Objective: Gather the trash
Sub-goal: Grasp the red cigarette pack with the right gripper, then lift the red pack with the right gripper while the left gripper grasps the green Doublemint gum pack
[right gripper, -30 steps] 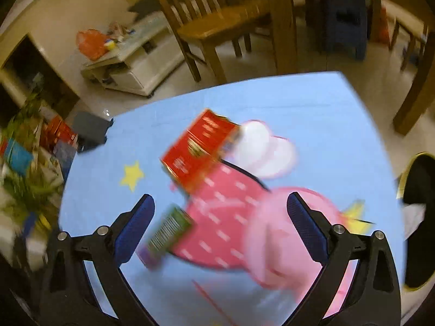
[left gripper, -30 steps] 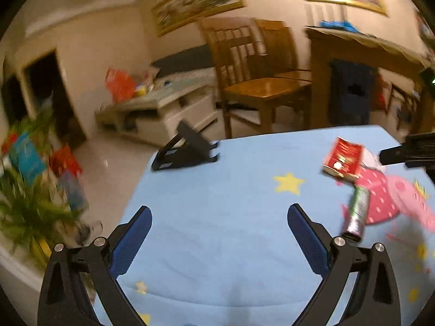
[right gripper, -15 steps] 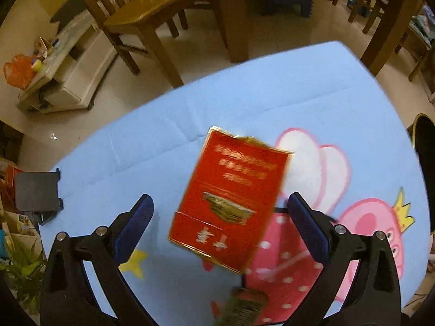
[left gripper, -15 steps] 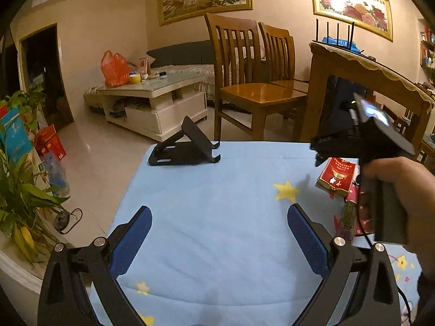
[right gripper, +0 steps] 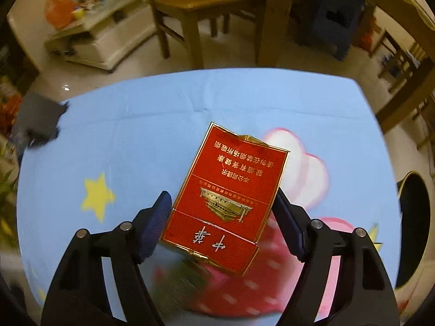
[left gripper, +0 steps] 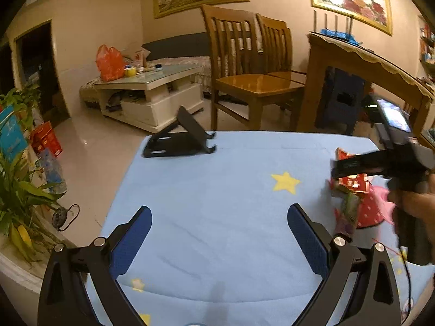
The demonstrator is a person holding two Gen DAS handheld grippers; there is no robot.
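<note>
A red cigarette pack (right gripper: 228, 198) with gold print lies between the fingers of my right gripper (right gripper: 221, 206), which are closed against its two long sides. In the left wrist view the same pack (left gripper: 353, 180) shows at the right, with the right gripper (left gripper: 353, 165) over it. A green and purple wrapper (left gripper: 348, 212) lies on the blue cloth just in front of the pack. My left gripper (left gripper: 218, 222) is open and empty above the blue cloth, left of the trash.
A blue tablecloth (left gripper: 217, 190) with yellow stars and a pink pig print covers the table. A black folding stand (left gripper: 180, 138) sits at its far left corner. Wooden chairs (left gripper: 244, 68), a wooden table (left gripper: 367, 62) and a white coffee table (left gripper: 146, 92) stand beyond. A dark bin opening (right gripper: 414, 228) shows at the right.
My right gripper has moved down onto the red pack and its fingers have closed in on the pack's sides. The left gripper has stayed open and almost still.
</note>
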